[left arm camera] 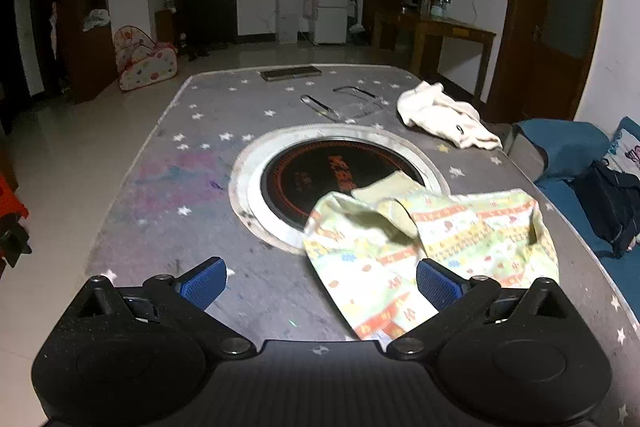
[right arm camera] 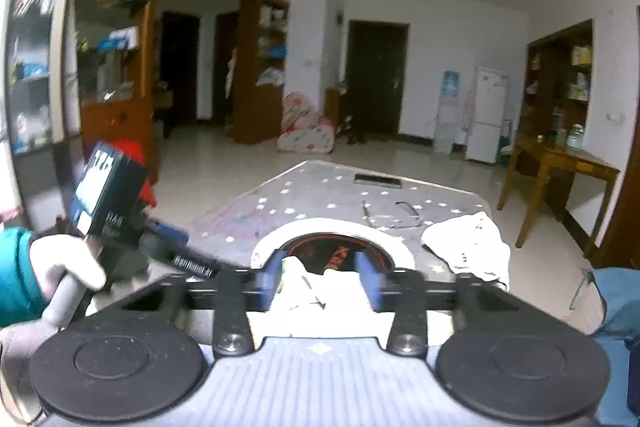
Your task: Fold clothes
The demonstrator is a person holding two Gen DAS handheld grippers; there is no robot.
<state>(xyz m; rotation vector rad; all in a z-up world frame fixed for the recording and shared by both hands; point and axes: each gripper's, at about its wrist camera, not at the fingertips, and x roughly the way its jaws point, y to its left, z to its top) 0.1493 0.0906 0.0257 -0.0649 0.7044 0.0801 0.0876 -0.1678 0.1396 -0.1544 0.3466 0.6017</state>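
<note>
A pale green and yellow patterned garment [left arm camera: 432,227] lies crumpled on the star-patterned table [left arm camera: 168,187], partly over the round black cooktop [left arm camera: 320,171]. My left gripper [left arm camera: 320,283] is open just above the table's near edge. Its right finger [left arm camera: 438,285] hovers over the garment's near corner, and nothing is pinched. In the right wrist view my right gripper [right arm camera: 318,283] is open, held above the table. The patterned garment [right arm camera: 304,287] shows in the gap below its blue fingers. A second, white garment [left arm camera: 444,115] lies bunched at the far right of the table.
A dark flat object [left arm camera: 290,73] and a clear glass tray [left arm camera: 356,101] sit at the far end of the table. A blue sofa [left arm camera: 568,143] with a dark bag [left arm camera: 612,203] runs along the right side. A gloved hand [right arm camera: 68,263] holds the left gripper at the left.
</note>
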